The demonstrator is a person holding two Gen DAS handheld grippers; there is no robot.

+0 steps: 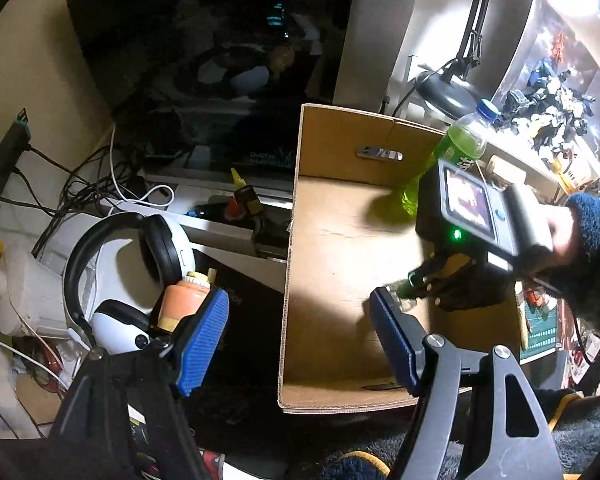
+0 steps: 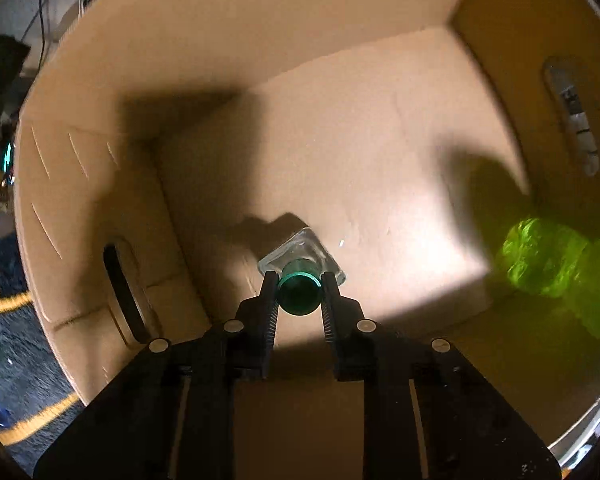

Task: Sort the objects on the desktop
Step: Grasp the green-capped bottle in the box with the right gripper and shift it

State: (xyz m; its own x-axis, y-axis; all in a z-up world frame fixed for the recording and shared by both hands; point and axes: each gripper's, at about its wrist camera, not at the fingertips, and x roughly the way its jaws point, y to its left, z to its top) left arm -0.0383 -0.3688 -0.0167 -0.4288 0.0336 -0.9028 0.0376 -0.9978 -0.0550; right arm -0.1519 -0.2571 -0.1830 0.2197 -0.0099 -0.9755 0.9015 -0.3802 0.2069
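the right tongs (image 2: 299, 288) point down into an open cardboard box (image 2: 100, 184), their ribbed black fingers (image 2: 269, 300) pressed on either side of the round green cap of a small clear glass bottle (image 2: 312, 254); the jaws stand narrow around it. the bottle's square body is mostly hidden behind its own cap, and whether its base touches the box floor cannot be told. a green plastic bottle (image 2: 540, 260) lies in the box near the far wall, blurred and cut off at the right edge there; from the left wrist view the green plastic bottle (image 1: 460, 148) leans in the far corner with a blue cap. a hand (image 1: 560, 232) in a fuzzy dark sleeve carries the right device, smeared by motion. the left tongs (image 1: 300, 340) hang wide apart with nothing between the blue ribbed pads (image 1: 204, 344), one over the dark surface (image 1: 244, 320), the other over the box's corrugated floor. left of the box sit white-and-black headphones (image 1: 156, 256), an orange bottle (image 1: 182, 300) partly hidden behind a pad, and tangled cables (image 1: 80, 184). a dark monitor (image 1: 204, 48) shows only dim reflections.
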